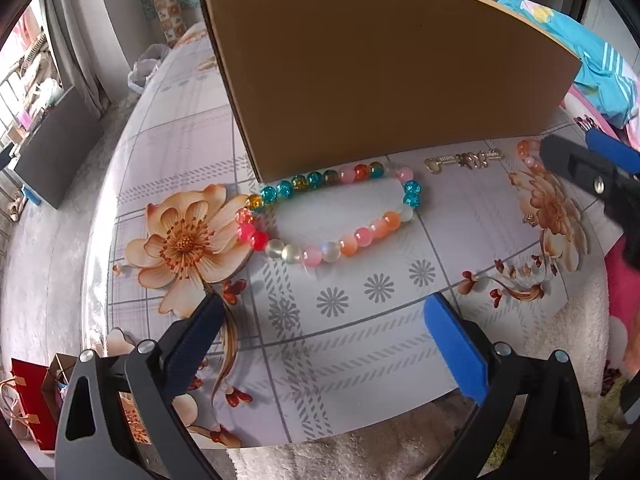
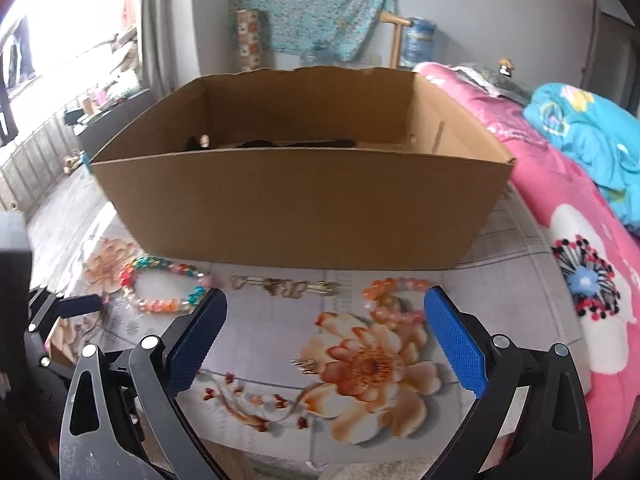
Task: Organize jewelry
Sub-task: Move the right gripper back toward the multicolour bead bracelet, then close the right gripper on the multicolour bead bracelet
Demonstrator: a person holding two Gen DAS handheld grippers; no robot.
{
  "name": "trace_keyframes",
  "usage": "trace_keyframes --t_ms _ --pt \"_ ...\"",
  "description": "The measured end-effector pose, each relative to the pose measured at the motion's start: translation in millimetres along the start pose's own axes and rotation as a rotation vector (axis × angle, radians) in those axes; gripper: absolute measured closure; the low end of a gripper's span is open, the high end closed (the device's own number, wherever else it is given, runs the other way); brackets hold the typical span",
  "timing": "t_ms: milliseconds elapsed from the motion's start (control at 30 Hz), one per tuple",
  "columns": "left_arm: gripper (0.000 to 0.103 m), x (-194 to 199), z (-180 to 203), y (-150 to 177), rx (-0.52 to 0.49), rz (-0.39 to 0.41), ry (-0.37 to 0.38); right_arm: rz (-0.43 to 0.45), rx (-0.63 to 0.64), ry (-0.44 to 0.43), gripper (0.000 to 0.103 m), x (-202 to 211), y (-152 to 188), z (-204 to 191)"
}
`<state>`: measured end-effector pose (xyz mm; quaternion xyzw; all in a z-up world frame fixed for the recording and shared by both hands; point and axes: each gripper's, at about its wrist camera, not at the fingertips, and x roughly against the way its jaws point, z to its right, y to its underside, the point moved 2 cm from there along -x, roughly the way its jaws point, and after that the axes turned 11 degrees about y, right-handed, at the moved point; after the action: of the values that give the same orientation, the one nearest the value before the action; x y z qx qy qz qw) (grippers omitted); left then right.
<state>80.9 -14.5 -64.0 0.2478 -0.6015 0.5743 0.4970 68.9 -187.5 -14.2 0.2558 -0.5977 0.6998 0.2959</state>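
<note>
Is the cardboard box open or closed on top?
Open. The right wrist view looks over the cardboard box front wall into its interior, with no lid or flaps across the top; something dark lies inside, unidentifiable.

Left claw point(image 1: 324, 316): blue-padded fingers spread wide, holding nothing, pointing forward and low. Right claw point(image 2: 326, 312): fingers likewise spread wide and empty, raised somewhat higher. Each claw's tip appears at the edge of the other's view.

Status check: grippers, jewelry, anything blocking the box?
Both hand-held grippers, left and right, open, empty. Beaded bracelet, gold chain, orange bracelet on mat before cardboard box. Nothing blocking.
</note>
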Motion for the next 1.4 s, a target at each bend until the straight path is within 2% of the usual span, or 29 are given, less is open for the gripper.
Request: trace_keyframes --t_ms 133,233,333,467,600,700,767,867,1000,1033,1167,1300,1400 --pt "0.004 0.5 -0.5 1.3 -0.011 0.021 0.005 0.015 -0.046 -0.090 0.008 4.2 -1.1 -1.6" --pt "0.004 0.7 -1.6 1.9 -0.034 0.021 0.012 0.029 -0.062 -0.116 0.011 8.4 -2.7 0.7" --pt "0.004 10.2 -3.8 4.2 -0.052 0.071 -0.026 0.031 -0.076 -0.139 0.021 11.5 -2.9 7.1" --pt "0.004 26.1 -15.1 -4.1 -0.009 0.158 -0.023 0.003 -0.090 -0.184 0.037 9.6 1.0 11.2" --pt "0.004 25.2 -21.7 -18.1 0.003 0.196 -0.049 -0.050 -0.081 -0.222 0.048 4.3 8.0 3.6" --pt "0.005 12.3 -19.3 -24.7 -0.026 0.188 -0.087 -0.076 -0.071 -0.242 0.054 2.7 14.2 -2.2" --pt "0.006 3.7 -20.4 -24.1 -0.040 0.174 -0.119 -0.081 -0.064 -0.246 0.056 3.2 15.0 -5.0" --pt "0.006 4.1 -21.9 -18.1 -0.052 0.197 -0.135 -0.080 -0.052 -0.249 0.058 4.4 16.1 -8.9" --pt "0.008 9.5 -19.4 -3.0 -0.078 0.185 -0.109 -0.083 -0.045 -0.258 0.059 4.0 19.1 -13.8" --pt "0.010 7.8 -19.1 1.5 -0.085 0.160 -0.112 -0.086 -0.044 -0.261 0.059 2.5 18.2 -14.2" --pt "0.012 14.7 -24.1 15.6 -0.049 0.138 -0.072 -0.098 -0.033 -0.275 0.059 -3.5 16.7 -15.5" --pt "0.013 28.1 -31.5 16.1 -0.004 0.194 -0.042 -0.095 -0.021 -0.284 0.059 -5.7 14.7 -20.9" --pt "0.013 34.2 -37.5 2.1 0.019 0.250 -0.065 -0.098 -0.011 -0.293 0.059 -7.3 13.8 -27.4"
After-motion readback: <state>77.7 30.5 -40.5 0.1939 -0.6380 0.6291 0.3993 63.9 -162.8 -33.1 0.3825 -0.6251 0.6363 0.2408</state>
